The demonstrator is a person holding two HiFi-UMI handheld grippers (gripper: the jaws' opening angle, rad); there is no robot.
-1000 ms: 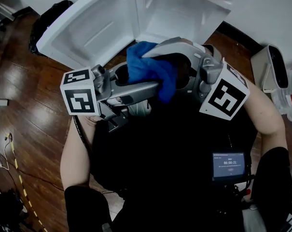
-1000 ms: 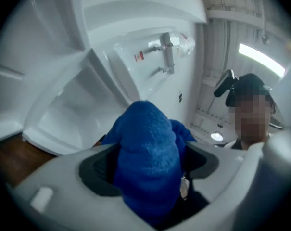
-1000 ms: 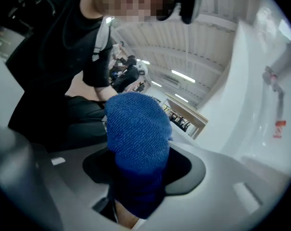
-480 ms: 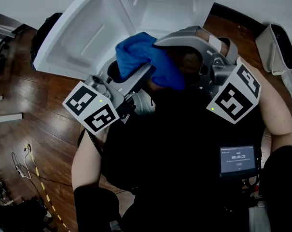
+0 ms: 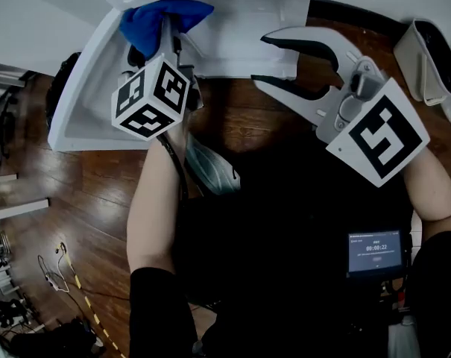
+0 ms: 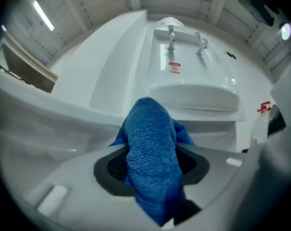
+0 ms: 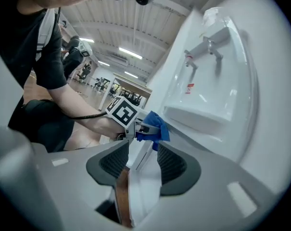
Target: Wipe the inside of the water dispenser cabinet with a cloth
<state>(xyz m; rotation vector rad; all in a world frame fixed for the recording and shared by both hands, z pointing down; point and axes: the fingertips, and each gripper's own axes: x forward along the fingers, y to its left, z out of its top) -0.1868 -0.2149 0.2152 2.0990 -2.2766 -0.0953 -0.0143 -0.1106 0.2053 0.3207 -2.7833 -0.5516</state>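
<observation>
A blue cloth (image 5: 154, 13) is bunched in my left gripper (image 5: 169, 32), whose jaws have just been closing and are shut on it. It is held up at the top edge of the white water dispenser's open cabinet (image 5: 240, 43), by the swung-open door (image 5: 83, 103). In the left gripper view the cloth (image 6: 150, 129) hangs between the pads (image 6: 111, 165), in front of the dispenser's taps (image 6: 183, 37). My right gripper (image 5: 259, 60) stands apart at the right. Its jaws have just been closing, with a gap and nothing between the pads (image 7: 171, 165).
A white appliance (image 5: 426, 58) stands at the far right on the wooden floor (image 5: 225, 118). Cables (image 5: 57, 274) lie at the lower left and a black bag (image 5: 61, 80) sits behind the door. The person's dark torso with a small screen (image 5: 373, 252) fills the lower middle.
The cloth was between both grippers in front of the chest. The left gripper has carried it up and left to the cabinet, and the right gripper, now empty, has drawn off to the right.
</observation>
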